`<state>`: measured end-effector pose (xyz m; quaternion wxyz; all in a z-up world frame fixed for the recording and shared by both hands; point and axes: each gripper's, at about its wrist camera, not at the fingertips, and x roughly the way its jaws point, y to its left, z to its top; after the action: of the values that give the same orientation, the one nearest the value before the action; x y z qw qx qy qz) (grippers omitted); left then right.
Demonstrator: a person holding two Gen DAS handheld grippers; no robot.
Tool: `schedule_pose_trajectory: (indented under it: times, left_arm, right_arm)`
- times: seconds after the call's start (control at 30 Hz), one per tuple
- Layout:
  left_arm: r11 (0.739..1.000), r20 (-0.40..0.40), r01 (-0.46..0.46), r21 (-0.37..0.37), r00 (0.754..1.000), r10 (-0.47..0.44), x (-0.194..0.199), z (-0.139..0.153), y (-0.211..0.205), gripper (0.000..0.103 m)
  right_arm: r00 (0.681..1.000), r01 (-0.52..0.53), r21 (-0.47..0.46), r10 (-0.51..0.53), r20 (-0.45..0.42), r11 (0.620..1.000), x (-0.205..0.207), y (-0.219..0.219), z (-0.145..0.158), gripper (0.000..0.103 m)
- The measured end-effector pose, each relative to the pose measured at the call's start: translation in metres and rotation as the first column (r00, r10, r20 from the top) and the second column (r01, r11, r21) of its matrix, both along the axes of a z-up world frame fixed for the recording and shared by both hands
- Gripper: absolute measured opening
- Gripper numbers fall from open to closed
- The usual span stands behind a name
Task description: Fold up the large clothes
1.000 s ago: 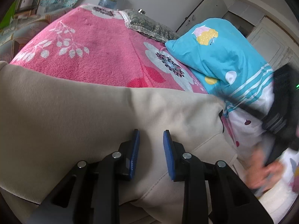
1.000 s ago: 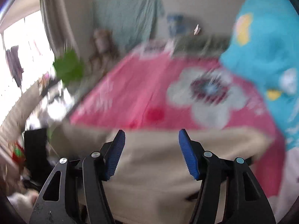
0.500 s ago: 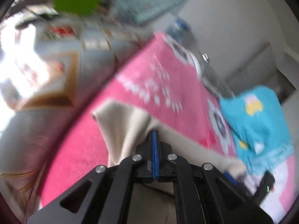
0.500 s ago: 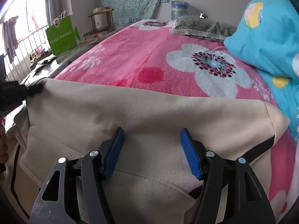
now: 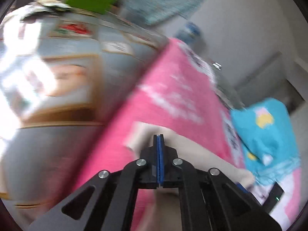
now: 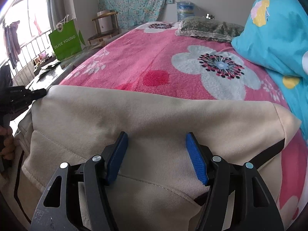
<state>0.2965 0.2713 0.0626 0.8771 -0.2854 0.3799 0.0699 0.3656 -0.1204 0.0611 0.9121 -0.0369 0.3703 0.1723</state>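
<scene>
Garment: beige sweatshirt point(image 6: 154, 119) spread across the near edge of the pink flowered blanket point(image 6: 146, 61) on the bed.
Left gripper point(image 5: 158, 140): clenched on the garment's far left corner, at the blanket's left edge.
Right gripper point(image 6: 155, 146): jaws apart above the garment's middle, grasping nothing.
Bag: green paper bag point(image 6: 65, 40) beyond the blanket's left edge; contents cannot be told.
Writing: "OLIVE YOUNG" on the bag.
Bottle: large water bottle point(image 6: 185, 9) past the far edge.
Pillow: blue pillow point(image 6: 273, 38) at the right edge.
</scene>
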Motion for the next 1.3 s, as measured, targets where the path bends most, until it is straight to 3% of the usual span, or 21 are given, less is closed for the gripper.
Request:
schedule_pose_trajectory:
  times: [0.03, 0.07, 0.1, 0.13, 0.17, 0.23, 0.33, 0.43, 0.47, 0.57, 0.63, 0.73, 0.83, 0.97, 1.03, 1.1, 1.13, 1.3]
  left_arm:
    - [0.995, -0.047, -0.097, 0.039, 0.994, 0.098, -0.008, -0.002, 0.011, 0.009]
    - [0.988, -0.067, -0.157, -0.001, 0.985, 0.157, -0.015, -0.009, 0.024, 0.011]
    - [0.97, -0.032, -0.18, -0.163, 0.984, 0.177, -0.025, -0.018, 0.042, 0.012]
    - [0.957, -0.027, -0.196, -0.216, 0.98, 0.195, -0.03, -0.02, 0.048, 0.011]
    - [0.951, -0.029, -0.215, -0.22, 0.976, 0.214, -0.035, -0.018, 0.049, 0.011]
    - [0.968, -0.031, -0.234, -0.088, 0.972, 0.232, -0.042, -0.002, 0.036, 0.012]
    - [0.984, 0.002, -0.174, 0.038, 0.985, 0.174, -0.048, 0.017, 0.007, 0.012]
    - [0.974, 0.066, -0.095, 0.204, 0.994, 0.083, -0.057, 0.041, -0.028, 0.012]
    - [0.962, 0.091, -0.067, 0.266, 0.995, 0.045, -0.061, 0.049, -0.042, 0.012]
    - [0.883, 0.159, 0.012, 0.47, 0.982, -0.098, -0.083, 0.065, -0.094, 0.013]
    - [0.837, 0.162, 0.095, 0.539, 0.963, -0.213, -0.094, 0.065, -0.124, 0.029]
    - [0.799, 0.118, 0.278, 0.533, 0.911, -0.395, -0.111, 0.063, -0.162, 0.05]
    - [0.73, 0.054, 0.425, 0.536, 0.845, -0.532, -0.137, 0.063, -0.195, 0.06]
    - [0.624, -0.031, 0.639, 0.45, 0.709, -0.704, -0.174, 0.055, -0.236, 0.07]
    - [0.557, -0.068, 0.703, 0.442, 0.645, -0.761, -0.196, 0.046, -0.25, 0.073]
    - [0.5, -0.101, 0.74, 0.451, 0.598, -0.795, -0.213, 0.036, -0.26, 0.075]
    - [0.458, -0.127, 0.756, 0.468, 0.57, -0.812, -0.226, 0.03, -0.267, 0.076]
    - [0.358, -0.194, 0.824, 0.44, 0.476, -0.858, -0.25, 0.013, -0.285, 0.08]
  right_arm:
    - [1.0, 0.0, 0.004, -0.001, 0.006, 1.0, -0.001, -0.001, 0.001, 0.061]
    - [1.0, -0.002, 0.008, 0.002, 0.004, 1.0, -0.001, -0.001, 0.001, 0.061]
    - [1.0, -0.003, 0.016, 0.003, 0.001, 1.0, 0.0, -0.002, 0.001, 0.061]
    - [1.0, -0.006, 0.027, 0.006, -0.003, 1.0, 0.0, -0.004, 0.002, 0.061]
    - [1.0, -0.007, 0.036, 0.008, -0.006, 0.999, 0.0, -0.005, 0.003, 0.061]
    - [1.0, -0.006, 0.042, 0.007, -0.004, 0.999, -0.004, -0.011, 0.008, 0.061]
    - [1.0, 0.01, 0.018, -0.01, 0.002, 1.0, -0.017, -0.018, 0.015, 0.061]
    - [1.0, 0.012, -0.019, -0.013, -0.016, 1.0, -0.04, -0.024, 0.027, 0.062]
    - [1.0, 0.009, -0.032, -0.01, -0.023, 0.999, -0.047, -0.025, 0.031, 0.062]
    - [0.996, -0.039, -0.066, 0.034, -0.08, 0.997, -0.071, -0.024, 0.038, 0.064]
    - [0.992, -0.089, -0.099, 0.08, -0.097, 0.991, -0.09, -0.019, 0.042, 0.065]
    - [0.981, -0.175, -0.093, 0.166, -0.1, 0.98, -0.119, -0.012, 0.05, 0.065]
    - [0.976, -0.211, -0.14, 0.201, -0.08, 0.967, -0.149, -0.006, 0.06, 0.07]
    - [0.947, -0.311, -0.225, 0.282, -0.152, 0.923, -0.192, -0.013, 0.058, 0.072]
    - [0.94, -0.337, -0.295, 0.305, -0.152, 0.894, -0.215, -0.022, 0.053, 0.075]
    - [0.937, -0.348, -0.35, 0.323, -0.131, 0.87, -0.238, -0.032, 0.046, 0.076]
    - [0.937, -0.349, -0.356, 0.324, -0.129, 0.867, -0.243, -0.033, 0.044, 0.077]
    - [0.915, -0.4, -0.364, 0.341, -0.217, 0.841, -0.26, -0.031, 0.022, 0.079]
